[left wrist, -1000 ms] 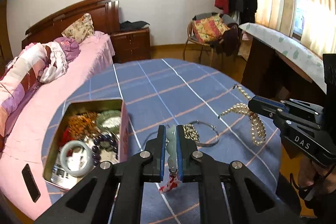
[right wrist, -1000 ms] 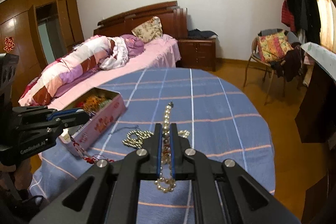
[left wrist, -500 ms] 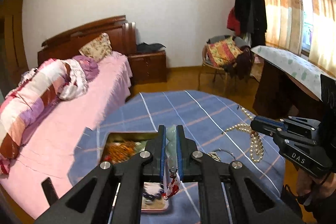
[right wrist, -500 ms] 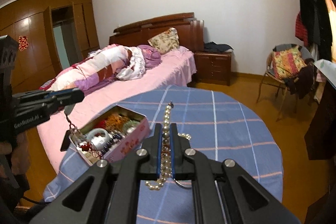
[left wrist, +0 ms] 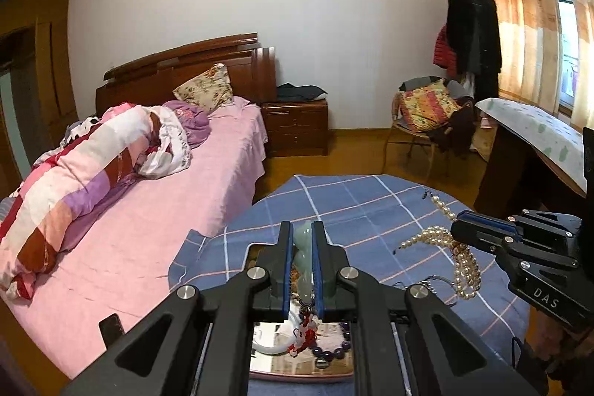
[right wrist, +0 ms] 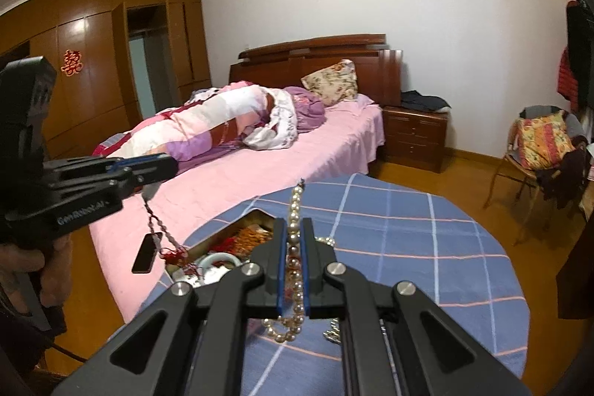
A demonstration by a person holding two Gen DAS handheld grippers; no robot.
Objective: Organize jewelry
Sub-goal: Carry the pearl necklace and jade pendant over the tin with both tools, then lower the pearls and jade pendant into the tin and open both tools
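Observation:
My left gripper (left wrist: 299, 229) is shut on a pale green jade pendant (left wrist: 303, 247); its red tassel (left wrist: 302, 336) dangles over an open tin box (left wrist: 297, 364) of jewelry, mostly hidden under the fingers. In the right wrist view the left gripper (right wrist: 169, 167) is raised left of the tin box (right wrist: 241, 232), the pendant cord (right wrist: 159, 225) hanging down. My right gripper (right wrist: 293, 225) is shut on a pearl necklace (right wrist: 296, 206), whose loops hang above the blue checked table (right wrist: 408, 240). The left wrist view shows the right gripper (left wrist: 460, 221) holding the pearl necklace (left wrist: 464, 270) in the air.
A silver bangle (left wrist: 430, 281) lies on the table (left wrist: 352, 203) under the pearls. A pink bed (left wrist: 148, 229) runs along the table's left, with a dark phone (right wrist: 146, 253) near its edge. A chair (right wrist: 538, 151) and a desk (left wrist: 538, 136) stand to the right.
Both grippers have risen and tipped up, each still holding its piece. The tin box has slipped down under the left fingers, and more of the room shows.

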